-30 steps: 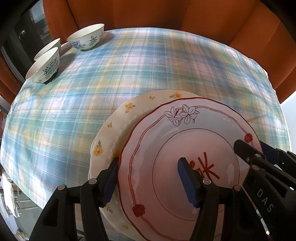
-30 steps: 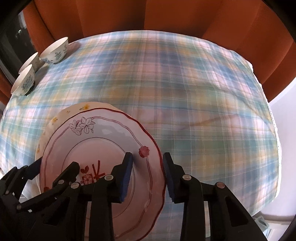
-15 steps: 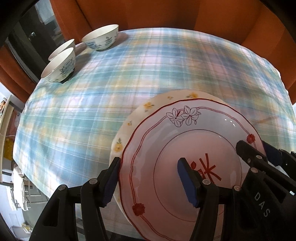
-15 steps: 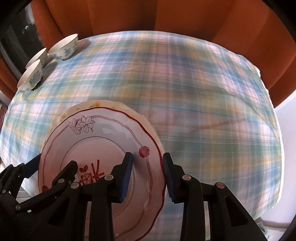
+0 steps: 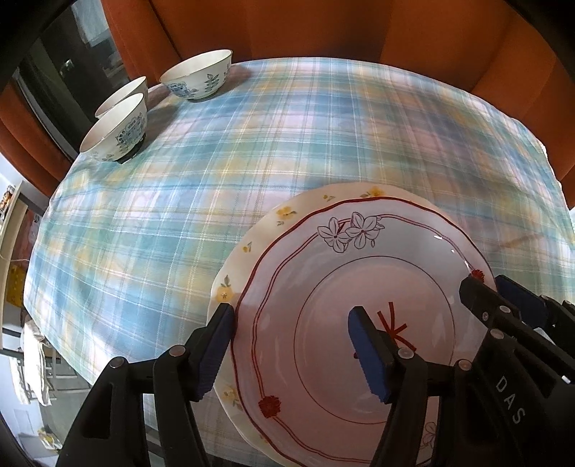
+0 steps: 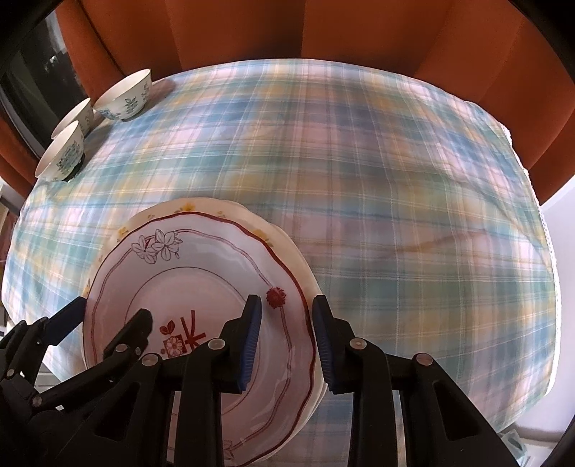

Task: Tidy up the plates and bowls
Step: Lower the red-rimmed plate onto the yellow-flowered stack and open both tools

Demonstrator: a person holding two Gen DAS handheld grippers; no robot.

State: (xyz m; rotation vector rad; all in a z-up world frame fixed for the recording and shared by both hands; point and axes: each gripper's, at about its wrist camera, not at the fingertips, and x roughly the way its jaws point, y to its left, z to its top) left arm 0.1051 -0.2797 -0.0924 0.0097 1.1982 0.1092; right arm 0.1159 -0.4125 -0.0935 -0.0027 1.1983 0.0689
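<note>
Plates, two of them stacked, sit between both sets of jaws: a red-rimmed plate with a red character at its centre lies on a cream plate with yellow flowers. The left gripper has its jaws spread wide, one blue pad at the stack's left edge and the other over the red-rimmed plate's well; whether the pads press on the stack cannot be told. The right gripper brackets the stack's right rim with a narrower gap, one pad above the red-rimmed plate and one outside the cream plate; contact is unclear here too. The stack lies at the near edge of a bench covered by a blue-green plaid tablecloth. Three white bowls with blue patterns stand grouped at the far left corner, well apart from the plates. Orange curtains hang behind the bench.
</note>
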